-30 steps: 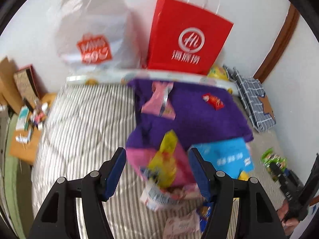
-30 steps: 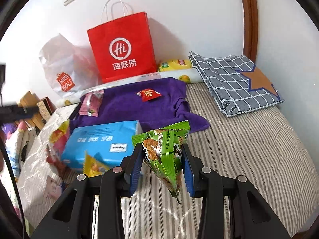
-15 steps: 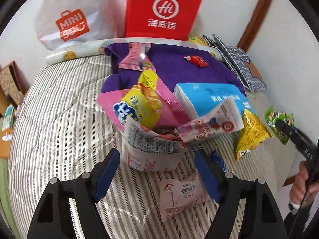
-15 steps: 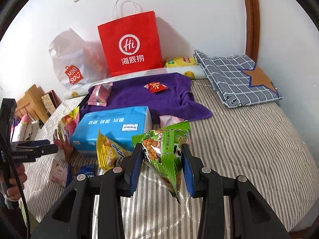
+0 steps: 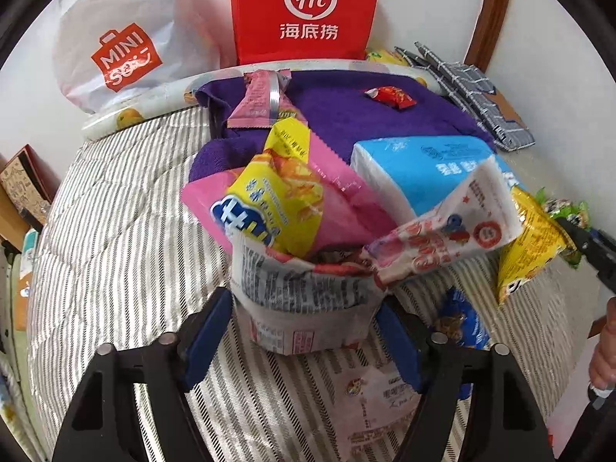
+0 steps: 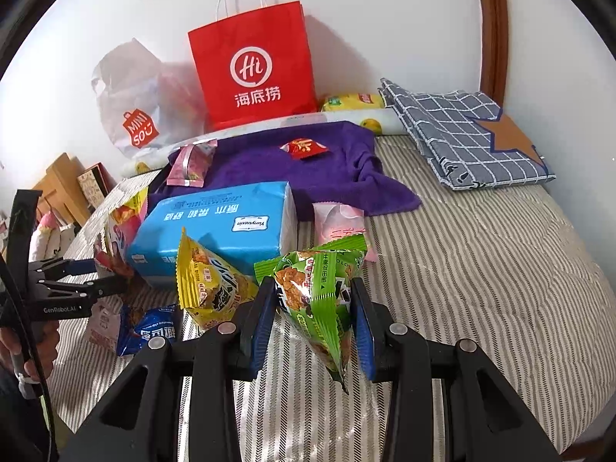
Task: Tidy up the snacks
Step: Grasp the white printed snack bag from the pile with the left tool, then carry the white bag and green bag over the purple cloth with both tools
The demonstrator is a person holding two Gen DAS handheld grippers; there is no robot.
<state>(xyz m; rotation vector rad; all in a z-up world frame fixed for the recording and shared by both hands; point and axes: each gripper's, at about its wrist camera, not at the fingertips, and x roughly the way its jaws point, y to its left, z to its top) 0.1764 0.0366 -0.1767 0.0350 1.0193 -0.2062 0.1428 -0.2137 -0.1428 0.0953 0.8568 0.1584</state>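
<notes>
An open white printed snack bag [image 5: 300, 288] stands on the striped bed, with a pink packet [image 5: 346, 200] and a yellow packet [image 5: 277, 200] sticking out of it. My left gripper [image 5: 304, 308] has a finger on each side of the bag; its jaws are closing, and the pads sit near the sides without visibly squeezing. In the right wrist view the left gripper [image 6: 109, 275] is at the far left. My right gripper [image 6: 313, 288] is shut on a green snack packet [image 6: 319, 300], held just above the bed.
A blue tissue pack [image 6: 223, 227], a yellow packet [image 6: 208, 285], a blue cookie packet [image 6: 154, 331] and a pale pink packet [image 6: 338, 223] lie between the grippers. Behind, a purple towel [image 6: 315, 181] carries two small packets. A red paper bag [image 6: 254, 65] stands by the wall.
The left gripper came down and set the filled bag on the bed, and its jaws spread off it. The right gripper kept its hold on the green packet and hardly moved.
</notes>
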